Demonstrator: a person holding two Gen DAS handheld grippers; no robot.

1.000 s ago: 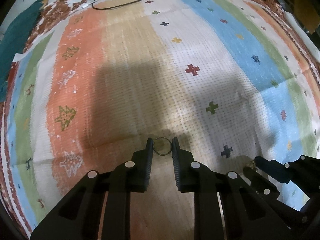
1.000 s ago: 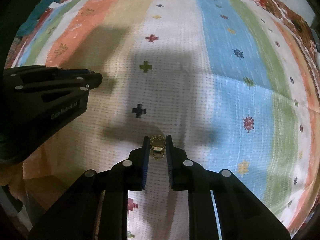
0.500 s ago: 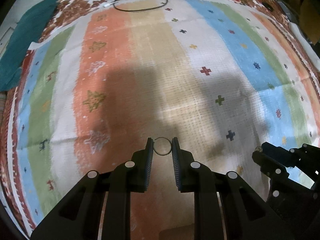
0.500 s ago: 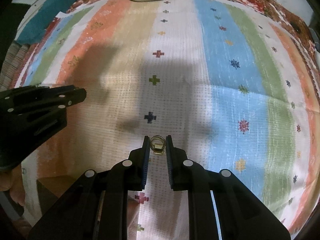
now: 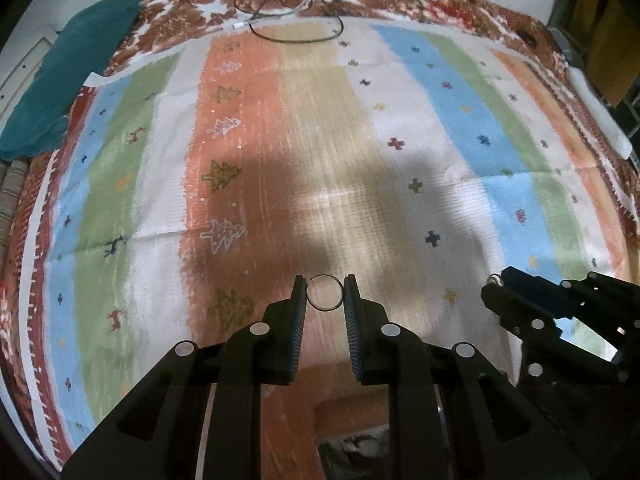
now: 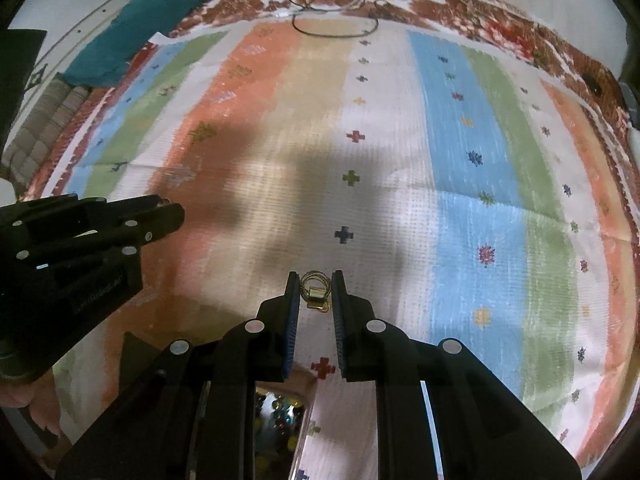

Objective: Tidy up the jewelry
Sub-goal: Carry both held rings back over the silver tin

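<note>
Two thin metal rings (image 5: 325, 293) (image 6: 315, 291), pinched

The striped cloth (image 5: 328, 152) lies bare and open ahead of both grippers across its whole middle. Only its far edge is cluttered, by a looped black cable (image 5: 296, 36) and a teal fabric (image 5: 68, 88) at the far left corner.

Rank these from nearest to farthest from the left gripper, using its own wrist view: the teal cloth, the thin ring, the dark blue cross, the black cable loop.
1. Thin ring: held between the left gripper's pads.
2. Dark blue cross: on the striped cloth, ahead and to the right.
3. Black cable loop: at the far edge, near the middle.
4. Teal cloth: far left corner; roughly as far as the cable, too close to call.
</note>
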